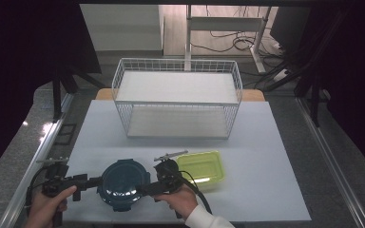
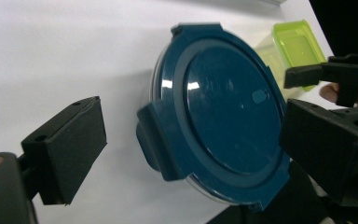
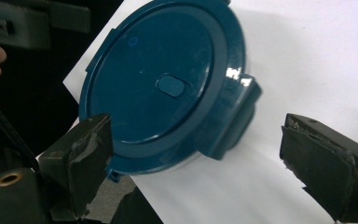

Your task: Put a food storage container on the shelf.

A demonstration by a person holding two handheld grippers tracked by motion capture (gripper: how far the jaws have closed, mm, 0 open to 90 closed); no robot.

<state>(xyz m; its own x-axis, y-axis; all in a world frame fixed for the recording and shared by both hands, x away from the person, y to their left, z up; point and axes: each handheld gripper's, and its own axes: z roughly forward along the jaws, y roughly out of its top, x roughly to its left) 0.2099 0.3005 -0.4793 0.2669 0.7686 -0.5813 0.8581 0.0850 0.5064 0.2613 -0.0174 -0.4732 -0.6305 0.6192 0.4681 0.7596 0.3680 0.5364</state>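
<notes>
A round container with a dark blue clip-on lid [image 1: 122,183] sits near the table's front edge. My left gripper [image 1: 92,182] lies level just left of it, and my right gripper [image 1: 145,188] is at its right rim. In the left gripper view the lid [image 2: 223,116] and one side latch [image 2: 161,140] stand between the wide-apart jaws of the left gripper [image 2: 196,144], and the pads do not press on it. In the right gripper view the right gripper [image 3: 205,158] is open around another latch [image 3: 233,116]. Its left pad overlaps the lid's rim [image 3: 121,158].
A lime-green rectangular container [image 1: 202,168] lies right of the blue one, behind the right hand. A white wire two-level rack [image 1: 178,97] stands at the back middle of the white table [image 1: 266,180]. Dark curtains flank both sides.
</notes>
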